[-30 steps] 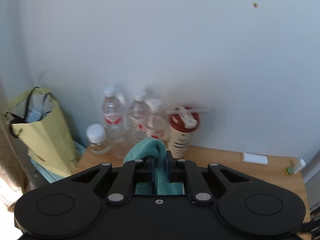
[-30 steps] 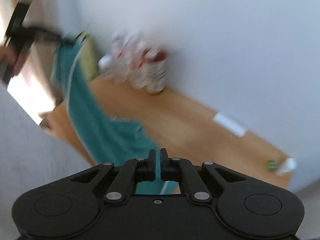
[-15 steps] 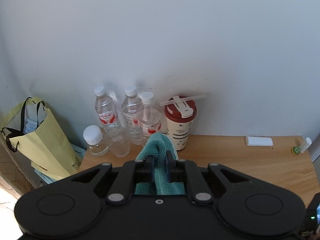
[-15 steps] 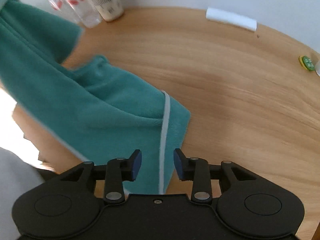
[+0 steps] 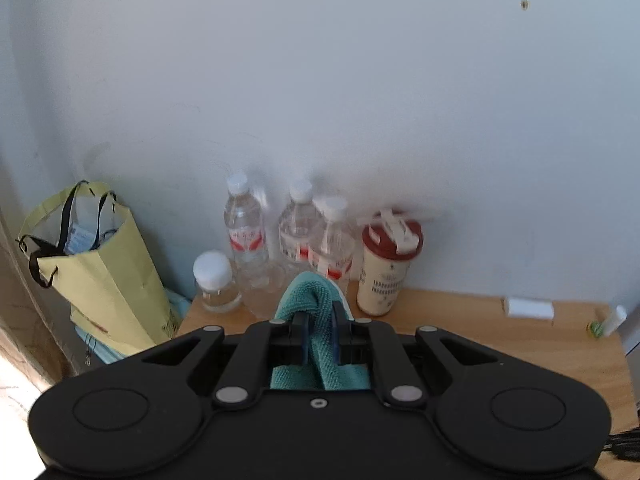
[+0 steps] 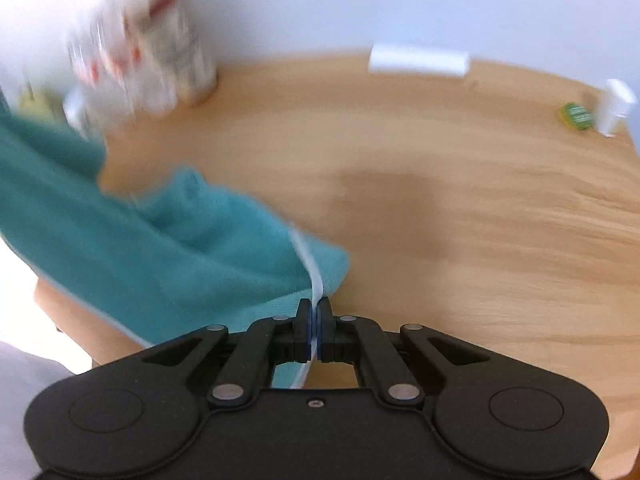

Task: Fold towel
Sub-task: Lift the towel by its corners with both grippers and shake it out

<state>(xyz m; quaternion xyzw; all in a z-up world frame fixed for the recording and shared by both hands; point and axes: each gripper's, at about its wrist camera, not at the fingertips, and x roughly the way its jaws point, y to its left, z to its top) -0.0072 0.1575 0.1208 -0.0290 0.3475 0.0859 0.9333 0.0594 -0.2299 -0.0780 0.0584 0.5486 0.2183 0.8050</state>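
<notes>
The towel is teal terry cloth with a pale edge stripe. In the left wrist view my left gripper (image 5: 318, 322) is shut on a bunched fold of the towel (image 5: 310, 294), held above the table's back left. In the right wrist view the towel (image 6: 172, 252) hangs from the upper left down across the wooden table (image 6: 460, 208). My right gripper (image 6: 315, 320) is shut on the towel's pale edge stripe at its near right corner. The view is motion blurred.
Several water bottles (image 5: 244, 236) and a red-lidded cup (image 5: 388, 264) stand against the wall at the back left. A yellow paper bag (image 5: 100, 276) hangs off the table's left. A white block (image 6: 418, 60) and a small white bottle (image 6: 614, 106) lie at the back right.
My right gripper was open over the towel's corner half a second ago and has now shut on the edge stripe. My left gripper stays shut on the towel and has tilted slightly.
</notes>
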